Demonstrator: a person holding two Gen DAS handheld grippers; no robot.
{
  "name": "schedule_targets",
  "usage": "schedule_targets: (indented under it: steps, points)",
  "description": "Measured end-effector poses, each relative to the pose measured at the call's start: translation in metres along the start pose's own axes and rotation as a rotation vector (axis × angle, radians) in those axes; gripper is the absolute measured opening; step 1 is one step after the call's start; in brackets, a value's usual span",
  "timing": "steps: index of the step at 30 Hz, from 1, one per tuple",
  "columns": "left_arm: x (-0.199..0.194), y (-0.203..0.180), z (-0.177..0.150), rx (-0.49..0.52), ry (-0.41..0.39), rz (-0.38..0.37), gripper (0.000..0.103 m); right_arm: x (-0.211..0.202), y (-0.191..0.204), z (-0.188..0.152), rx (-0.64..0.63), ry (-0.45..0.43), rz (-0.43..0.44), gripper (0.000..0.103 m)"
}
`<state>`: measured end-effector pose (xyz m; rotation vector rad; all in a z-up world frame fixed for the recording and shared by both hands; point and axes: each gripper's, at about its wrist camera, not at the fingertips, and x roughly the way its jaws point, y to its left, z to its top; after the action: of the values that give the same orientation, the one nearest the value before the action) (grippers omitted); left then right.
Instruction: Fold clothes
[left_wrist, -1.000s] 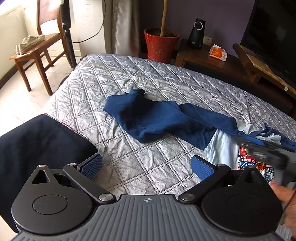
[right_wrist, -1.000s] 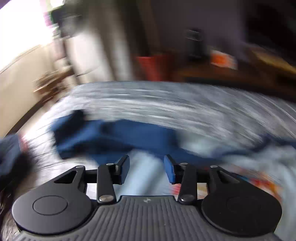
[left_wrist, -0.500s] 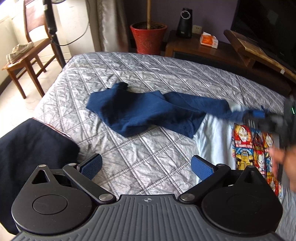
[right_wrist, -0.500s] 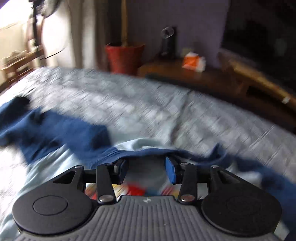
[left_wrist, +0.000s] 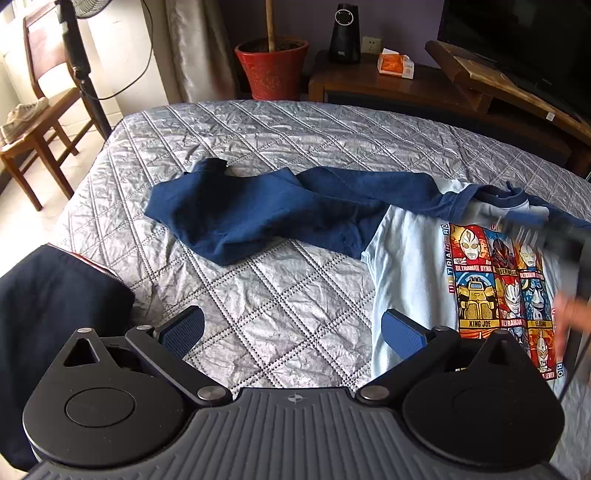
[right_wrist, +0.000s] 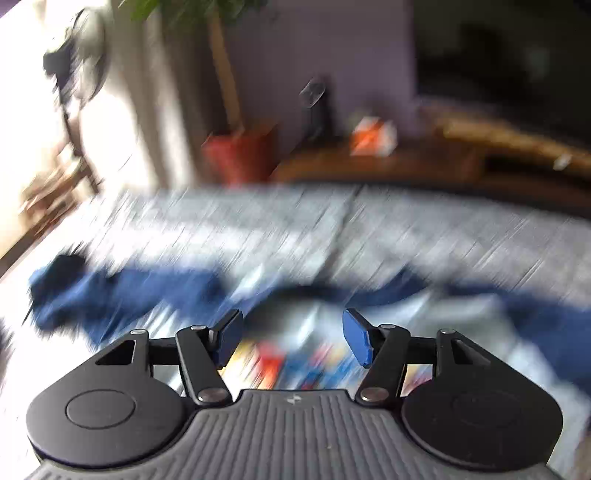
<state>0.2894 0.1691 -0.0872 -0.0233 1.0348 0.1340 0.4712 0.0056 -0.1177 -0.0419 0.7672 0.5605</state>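
Quilted silver bedspread (left_wrist: 280, 295) covers the bed that fills the left wrist view, with a wooden chair (left_wrist: 40, 122) at ten o'clock carrying a pale shoe (left_wrist: 22, 116), and a fan stand (left_wrist: 79, 70) just beside it. At eight o'clock a dark navy garment (left_wrist: 55, 306) lies at the bed's near edge. Moving rightward, the left gripper (left_wrist: 293, 330) hangs over bare quilt with its blue pads spread wide and nothing between them. Past it, toward the middle of the bed, a crumpled blue sleeve (left_wrist: 258, 210) stretches from ten o'clock across to the shirt body. At twelve o'clock, beyond the bed, stand a red plant pot (left_wrist: 271, 68) and a black speaker (left_wrist: 344, 33) on a wooden cabinet (left_wrist: 369, 86), with a dark television (left_wrist: 524, 44) at one o'clock. The pale blue T-shirt (left_wrist: 410, 266) lies flat at three o'clock, its colourful cartoon print (left_wrist: 498, 288) facing up and its navy collar toward the far side. A blurred hand (left_wrist: 569, 321) shows at the right edge.

The right wrist view is heavily smeared by motion. The right gripper (right_wrist: 291, 339) hovers above the shirt's print, jaws parted with empty space between the pads; whether it touches cloth cannot be told.
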Motion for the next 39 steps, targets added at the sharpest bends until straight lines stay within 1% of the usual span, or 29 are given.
schedule_targets:
  steps: [1, 2, 4, 7, 9, 10, 11, 12, 14, 15, 16, 18, 19, 21, 22, 24, 26, 29, 30, 31, 32, 35, 38, 39]
  points:
    - [0.000, -0.001, -0.001, 0.005, 0.000, 0.000, 0.103, 0.006, 0.006, -0.004, -0.035, 0.022, 0.000, 0.045]
    - [0.000, -0.004, -0.001, 0.012, 0.001, 0.001, 0.103, 0.011, 0.011, -0.008, -0.070, 0.044, 0.000, 0.044]
    - [0.002, -0.006, -0.002, 0.020, 0.004, 0.001, 0.103, 0.021, 0.024, -0.006, -0.161, 0.033, -0.034, 0.044]
    - [0.002, -0.008, -0.001, 0.019, 0.006, -0.002, 0.103, 0.035, 0.034, 0.001, -0.207, 0.029, -0.059, 0.044]
    - [0.002, -0.009, -0.001, 0.019, 0.005, -0.004, 0.103, 0.051, 0.036, 0.012, -0.268, 0.025, -0.085, 0.042]
    - [0.002, -0.010, -0.002, 0.024, 0.007, -0.003, 0.103, 0.059, 0.039, 0.020, -0.305, 0.014, -0.115, 0.042]
    - [0.003, -0.012, -0.002, 0.029, 0.008, -0.003, 0.103, 0.063, 0.045, 0.028, -0.334, -0.015, -0.181, 0.043]
    - [0.004, -0.013, -0.002, 0.033, 0.011, -0.003, 0.103, 0.067, 0.043, 0.040, -0.332, -0.062, -0.241, 0.043]
    - [0.004, -0.016, -0.003, 0.040, 0.014, -0.005, 0.102, 0.060, 0.027, 0.053, -0.179, -0.120, -0.239, 0.043]
    - [0.005, -0.017, -0.003, 0.042, 0.013, -0.006, 0.103, 0.056, 0.013, 0.061, -0.073, -0.139, -0.220, 0.044]
    - [0.004, -0.018, -0.003, 0.042, 0.012, -0.008, 0.103, 0.047, 0.002, 0.065, 0.004, -0.158, -0.206, 0.044]
    - [0.003, -0.018, -0.002, 0.040, 0.007, -0.013, 0.103, 0.035, -0.007, 0.060, -0.001, -0.159, -0.192, 0.050]
    - [0.002, -0.018, -0.003, 0.041, 0.006, -0.013, 0.103, 0.030, -0.009, 0.054, -0.032, -0.147, -0.204, 0.055]
    - [0.003, -0.018, -0.004, 0.043, 0.007, -0.010, 0.103, 0.022, -0.017, 0.037, -0.068, -0.118, -0.218, 0.055]
    - [0.003, -0.017, -0.004, 0.042, 0.009, -0.010, 0.103, 0.014, -0.026, 0.028, -0.057, -0.101, -0.226, 0.055]
    - [0.003, -0.018, -0.004, 0.042, 0.009, -0.010, 0.103, -0.005, -0.053, 0.011, 0.012, -0.091, -0.259, 0.056]
    - [0.003, -0.021, -0.005, 0.048, 0.008, -0.011, 0.103, -0.017, -0.081, 0.003, 0.095, -0.117, -0.304, 0.057]
    - [0.006, -0.027, -0.007, 0.065, 0.015, -0.008, 0.103, -0.030, -0.119, 0.011, 0.164, -0.132, -0.318, 0.057]
    - [0.007, -0.030, -0.007, 0.070, 0.018, -0.008, 0.103, -0.032, -0.127, 0.011, 0.165, -0.130, -0.306, 0.058]
    - [0.008, -0.033, -0.008, 0.076, 0.021, -0.008, 0.103, -0.028, -0.133, 0.018, 0.147, -0.115, -0.285, 0.061]
    - [0.009, -0.036, -0.009, 0.084, 0.023, -0.007, 0.103, -0.024, -0.138, 0.025, 0.129, -0.099, -0.264, 0.062]
    - [0.012, -0.047, -0.013, 0.115, 0.028, -0.006, 0.103, -0.008, -0.138, 0.039, 0.041, -0.062, -0.237, 0.062]
    - [0.015, -0.058, -0.015, 0.141, 0.033, -0.008, 0.103, 0.010, -0.132, 0.047, -0.039, 0.003, -0.137, 0.062]
    - [0.016, -0.061, -0.015, 0.149, 0.034, -0.008, 0.103, 0.019, -0.129, 0.050, -0.071, 0.033, -0.118, 0.062]
